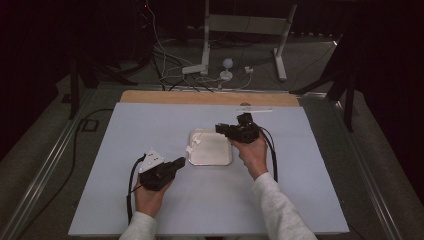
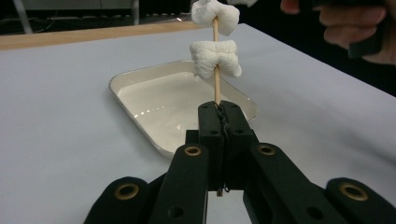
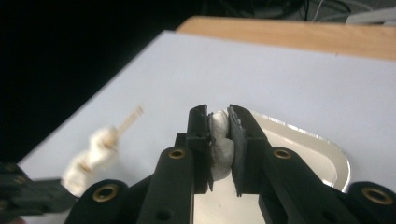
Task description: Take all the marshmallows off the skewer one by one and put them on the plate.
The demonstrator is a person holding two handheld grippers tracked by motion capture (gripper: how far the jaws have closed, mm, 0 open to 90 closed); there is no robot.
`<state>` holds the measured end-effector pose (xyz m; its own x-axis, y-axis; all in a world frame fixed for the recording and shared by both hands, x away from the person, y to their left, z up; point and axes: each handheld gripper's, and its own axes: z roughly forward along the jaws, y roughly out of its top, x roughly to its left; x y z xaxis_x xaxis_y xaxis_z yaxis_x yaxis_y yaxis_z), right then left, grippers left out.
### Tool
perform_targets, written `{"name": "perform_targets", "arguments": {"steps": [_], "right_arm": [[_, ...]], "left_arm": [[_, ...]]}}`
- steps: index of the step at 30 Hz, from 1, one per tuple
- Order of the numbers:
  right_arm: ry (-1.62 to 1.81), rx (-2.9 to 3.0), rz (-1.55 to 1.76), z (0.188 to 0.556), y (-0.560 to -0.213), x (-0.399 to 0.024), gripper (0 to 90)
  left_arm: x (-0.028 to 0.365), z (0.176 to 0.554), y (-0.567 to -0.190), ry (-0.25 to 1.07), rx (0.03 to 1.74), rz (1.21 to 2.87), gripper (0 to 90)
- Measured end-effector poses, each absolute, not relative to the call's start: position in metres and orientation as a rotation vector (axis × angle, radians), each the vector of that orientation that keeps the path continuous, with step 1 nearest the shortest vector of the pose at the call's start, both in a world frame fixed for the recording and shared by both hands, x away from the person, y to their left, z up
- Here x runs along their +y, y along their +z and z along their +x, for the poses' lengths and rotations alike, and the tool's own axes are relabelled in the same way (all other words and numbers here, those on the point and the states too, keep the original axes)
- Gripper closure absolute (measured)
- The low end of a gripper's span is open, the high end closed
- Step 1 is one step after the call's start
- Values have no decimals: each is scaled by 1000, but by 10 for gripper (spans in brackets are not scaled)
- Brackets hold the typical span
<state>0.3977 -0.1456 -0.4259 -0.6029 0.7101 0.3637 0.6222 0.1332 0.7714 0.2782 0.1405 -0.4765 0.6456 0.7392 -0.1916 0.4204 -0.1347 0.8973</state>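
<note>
Two marshmallows (image 2: 215, 58) on skewer (image 2: 216, 86) | left claw (image 2: 219, 108) clamps skewer (upright) | right claw (image 3: 219, 116) pinches marshmallow (image 3: 220, 144) | over tray (image 2: 140, 81)

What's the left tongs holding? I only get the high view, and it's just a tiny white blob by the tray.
Observer: The left tongs are shut on a thin wooden skewer that stands upright.
Operator: Is anything on it?
Observer: Two marshmallows are threaded on it, one above the other.
Operator: And the right tongs?
Observer: They squeeze a loose marshmallow between their pads, above the tray.
</note>
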Motion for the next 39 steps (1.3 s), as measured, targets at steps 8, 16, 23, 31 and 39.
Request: {"name": "perform_targets", "arguments": {"steps": [8,16,23,31,39], "right_arm": [[1374,2365,1360,404,-442,-135,395],[1511,2382,1314,391,-430,-134,258],[1648,2425,1272,383,-428,-126,271],[1714,2483,1285,380,-436,-110,394],[1806,2559,1426,384,-443,-106,686]], "left_arm": [[141,280,-478,360,955,1764,900],[142,281,-478,365,966,1756,899],[139,280,-477,366,957,1753,900],[135,278,-476,362,924,1748,900],[133,277,-477,360,909,1746,900]]}}
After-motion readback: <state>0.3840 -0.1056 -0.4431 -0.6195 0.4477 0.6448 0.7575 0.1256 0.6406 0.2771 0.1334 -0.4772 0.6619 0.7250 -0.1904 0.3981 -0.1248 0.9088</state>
